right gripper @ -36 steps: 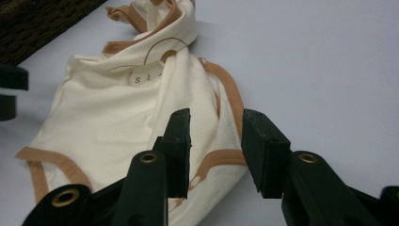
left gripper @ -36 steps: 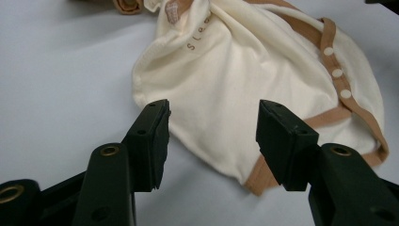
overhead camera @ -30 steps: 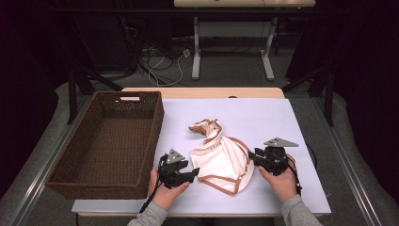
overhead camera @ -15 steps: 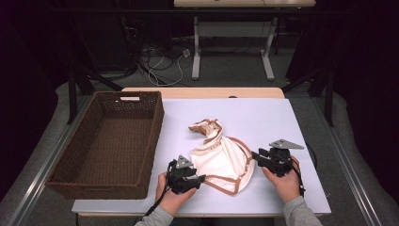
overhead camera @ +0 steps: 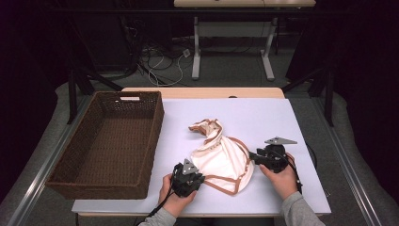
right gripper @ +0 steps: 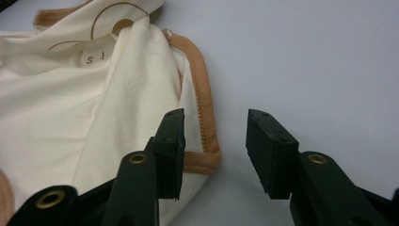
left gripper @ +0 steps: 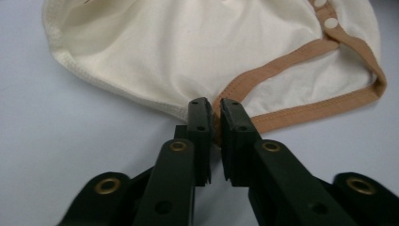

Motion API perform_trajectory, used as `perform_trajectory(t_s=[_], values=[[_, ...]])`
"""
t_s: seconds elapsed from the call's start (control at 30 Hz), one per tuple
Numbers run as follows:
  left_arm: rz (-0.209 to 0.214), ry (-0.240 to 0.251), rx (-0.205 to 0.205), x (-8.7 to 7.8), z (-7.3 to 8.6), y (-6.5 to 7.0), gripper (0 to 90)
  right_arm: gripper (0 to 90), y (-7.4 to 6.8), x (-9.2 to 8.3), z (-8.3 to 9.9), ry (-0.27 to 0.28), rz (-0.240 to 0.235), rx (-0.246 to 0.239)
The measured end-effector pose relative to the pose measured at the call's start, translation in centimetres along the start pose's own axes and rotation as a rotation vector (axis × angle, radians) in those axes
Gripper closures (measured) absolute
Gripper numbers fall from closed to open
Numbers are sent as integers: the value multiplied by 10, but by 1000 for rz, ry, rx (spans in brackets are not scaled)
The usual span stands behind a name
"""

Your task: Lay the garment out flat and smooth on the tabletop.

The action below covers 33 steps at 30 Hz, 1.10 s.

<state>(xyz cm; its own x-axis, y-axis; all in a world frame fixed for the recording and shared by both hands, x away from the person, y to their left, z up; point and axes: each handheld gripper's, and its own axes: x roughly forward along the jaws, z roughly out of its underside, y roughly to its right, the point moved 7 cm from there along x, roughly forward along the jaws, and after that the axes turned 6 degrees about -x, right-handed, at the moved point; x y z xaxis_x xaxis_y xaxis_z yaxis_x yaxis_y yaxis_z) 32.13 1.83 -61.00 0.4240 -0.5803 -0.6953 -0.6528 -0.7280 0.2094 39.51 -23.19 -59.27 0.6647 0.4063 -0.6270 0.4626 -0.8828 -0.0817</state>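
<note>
Garment: a cream cloth point(overhead camera: 221, 157) with tan trim lies crumpled on the near middle of the table point(overhead camera: 263, 113), between the two grippers.
Left gripper: point(left gripper: 214, 117) its jaws have just been closing and now pinch the tan-trimmed near-left edge of the cloth.
Right gripper: point(right gripper: 214, 141) jaws stand apart and have just widened a little; one rests over the cloth's trimmed right edge, the other over bare table, nothing pinched.
Basket: the wicker basket point(overhead camera: 70, 160) sits along the table's left side, just beside the left hand point(overhead camera: 174, 200).
Edges: the left gripper works close to the table's near edge; the right hand point(overhead camera: 282, 176) is near that edge too, with bare surface to its right.
Open room: the far half of the table beyond the cloth is bare.
Change: a second ago the left gripper sat higher up the cloth's left side; it is now nearer the front edge. The right gripper has hardly shifted.
</note>
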Motion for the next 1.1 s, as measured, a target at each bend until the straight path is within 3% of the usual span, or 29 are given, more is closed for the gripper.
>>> perform_trajectory(t_s=[0.1, 0.27, 0.4, 0.63, 0.7, 0.8, 0.9, 1.0, 1.1], values=[[9, 2, -10, 0, -1, 0, 871, 572, 0, 5, -2, 9, -5, -2], [-13, 13, -21, -10, -4, -8, 876, 595, -2, 11, -14, 4, -19, 6], [-17, 30, -56, -22, -5, -17, 876, 637, -4, 20, -28, -2, -4, -34], [-35, 15, -73, -29, 0, -28, 876, 657, -14, 52, -45, -41, -13, -65], [-36, 12, -79, -30, 0, -31, 876, 663, -16, 61, -46, -76, 4, -83], [-48, 17, -82, -31, 0, -33, 876, 748, -18, 69, -48, -86, -1, -85], [-53, 14, -88, -31, 1, -36, 876, 881, -17, 70, -46, -103, -8, -56], [-55, 10, -91, -30, 1, -39, 876, 893, -14, 67, -43, -122, -19, -24], [-63, 12, -88, -31, 1, -41, 876, 895, -11, 60, -41, -134, -8, -40]])
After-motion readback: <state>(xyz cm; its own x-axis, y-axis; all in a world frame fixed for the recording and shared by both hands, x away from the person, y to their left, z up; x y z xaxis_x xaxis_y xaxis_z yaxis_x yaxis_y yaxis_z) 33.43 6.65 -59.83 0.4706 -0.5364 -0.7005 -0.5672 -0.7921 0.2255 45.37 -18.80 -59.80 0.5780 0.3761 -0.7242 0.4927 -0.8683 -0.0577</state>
